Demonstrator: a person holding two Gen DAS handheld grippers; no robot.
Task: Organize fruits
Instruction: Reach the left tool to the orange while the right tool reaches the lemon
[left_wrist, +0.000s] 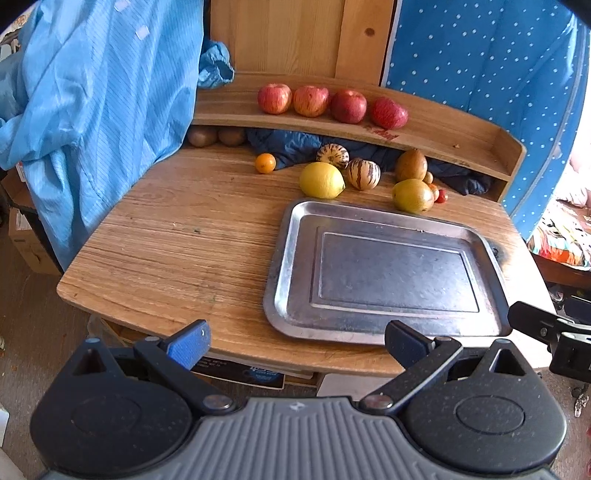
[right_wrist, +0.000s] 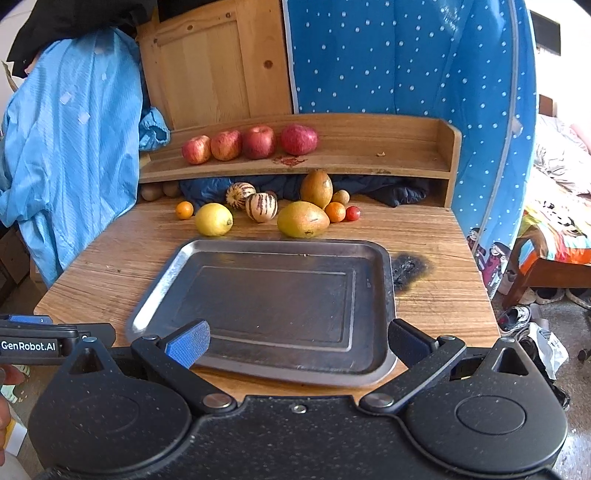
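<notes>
An empty metal tray (left_wrist: 291, 258) (right_wrist: 373, 254) lies on the wooden table (left_wrist: 177, 251) (right_wrist: 110, 266). Behind it sit a lemon (left_wrist: 321, 180) (right_wrist: 213, 219), two striped melons (left_wrist: 362, 173) (right_wrist: 261, 206), two mangoes (left_wrist: 413, 195) (right_wrist: 303, 219), small oranges (left_wrist: 265, 163) (right_wrist: 184, 209) and a cherry tomato (right_wrist: 352, 213). Several red apples (left_wrist: 312, 100) (right_wrist: 258, 141) line the shelf (left_wrist: 443, 136) (right_wrist: 369, 155). My left gripper (left_wrist: 297, 341) hangs open at the table's near edge, left of the tray. My right gripper (right_wrist: 299, 341) is open over the tray's near rim. Both hold nothing.
A light blue garment (left_wrist: 96, 103) (right_wrist: 70, 140) hangs at the left over the table's edge. Dark blue cloth (left_wrist: 295, 144) (right_wrist: 388, 188) lies under the shelf with brown kiwis (left_wrist: 201, 136). A burn mark (right_wrist: 410, 269) is right of the tray. A dotted blue curtain (right_wrist: 406, 55) stands behind.
</notes>
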